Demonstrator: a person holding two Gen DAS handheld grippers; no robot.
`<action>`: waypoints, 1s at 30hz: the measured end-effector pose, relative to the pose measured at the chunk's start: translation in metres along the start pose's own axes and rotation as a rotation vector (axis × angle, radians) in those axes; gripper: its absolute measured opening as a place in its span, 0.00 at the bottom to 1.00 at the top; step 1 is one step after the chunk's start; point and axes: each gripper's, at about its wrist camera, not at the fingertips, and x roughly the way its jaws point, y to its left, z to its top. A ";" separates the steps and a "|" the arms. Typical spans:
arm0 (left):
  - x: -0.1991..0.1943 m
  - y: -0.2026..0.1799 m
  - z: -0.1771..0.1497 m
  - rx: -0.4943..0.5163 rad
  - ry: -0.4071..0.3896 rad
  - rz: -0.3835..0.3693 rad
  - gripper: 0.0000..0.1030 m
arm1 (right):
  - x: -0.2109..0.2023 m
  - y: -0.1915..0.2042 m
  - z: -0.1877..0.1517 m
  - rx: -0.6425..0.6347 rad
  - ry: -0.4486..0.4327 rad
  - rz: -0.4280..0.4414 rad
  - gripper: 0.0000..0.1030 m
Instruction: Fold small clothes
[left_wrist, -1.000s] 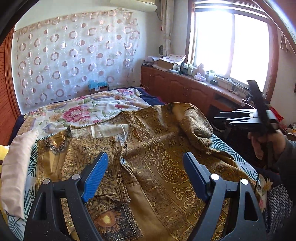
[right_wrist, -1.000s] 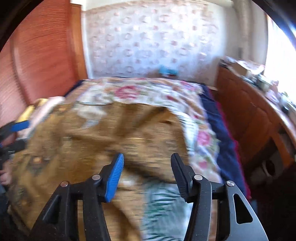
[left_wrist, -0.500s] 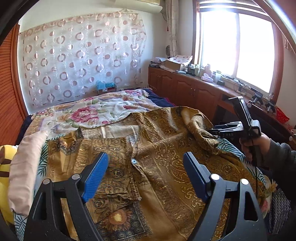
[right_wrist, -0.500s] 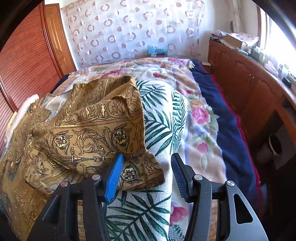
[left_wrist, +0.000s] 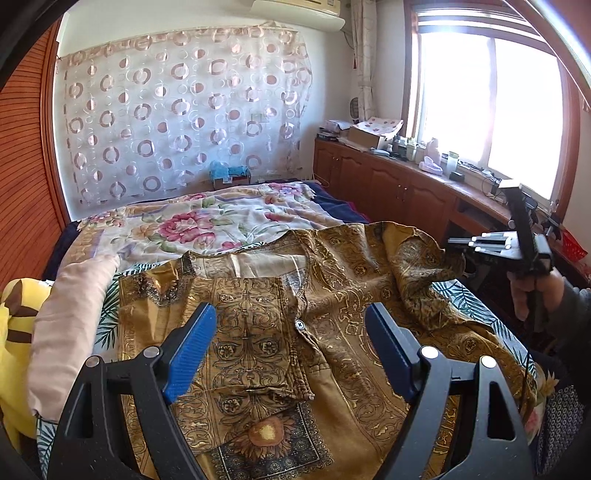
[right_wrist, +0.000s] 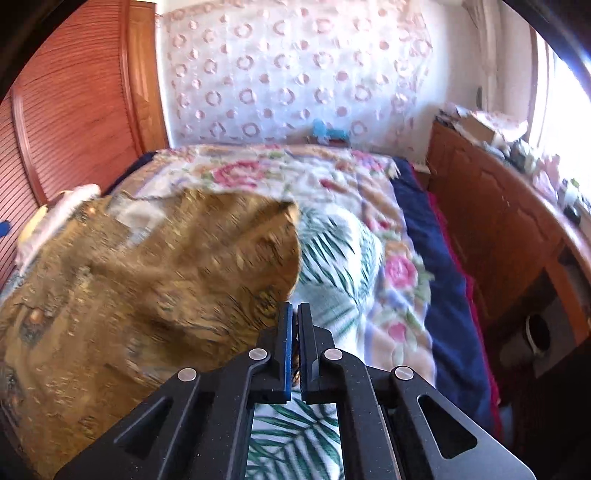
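A gold patterned shirt (left_wrist: 343, 266) lies spread face up on the bed, buttoned at the front. My left gripper (left_wrist: 290, 314) hovers open above its chest, with nothing between the blue pads. At the right, a hand holds my right gripper (left_wrist: 456, 245) against the raised, crumpled sleeve (left_wrist: 417, 266). In the right wrist view my right gripper (right_wrist: 294, 306) has its pads pressed together on the edge of the gold shirt (right_wrist: 147, 277), with a sliver of fabric between them. That view is blurred.
A pink pillow (left_wrist: 70, 325) and a yellow plush toy (left_wrist: 14, 332) lie at the bed's left edge. A floral bedspread (left_wrist: 207, 221) covers the far half. A dark blue blanket (right_wrist: 436, 258) lines the right edge, beside wooden cabinets (left_wrist: 388, 184).
My right gripper went from half open to shut on the sleeve's edge, and the sleeve now stands lifted toward it. My left gripper stayed open above the shirt.
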 end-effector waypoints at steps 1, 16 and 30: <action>0.000 0.001 0.000 -0.001 -0.001 0.002 0.81 | -0.005 0.006 0.005 -0.013 -0.012 0.016 0.02; -0.001 0.014 -0.005 -0.030 0.002 0.022 0.81 | -0.002 0.119 0.084 -0.203 -0.111 0.240 0.02; 0.006 0.015 -0.015 -0.034 0.027 -0.005 0.81 | 0.036 0.012 0.018 -0.062 0.046 -0.010 0.52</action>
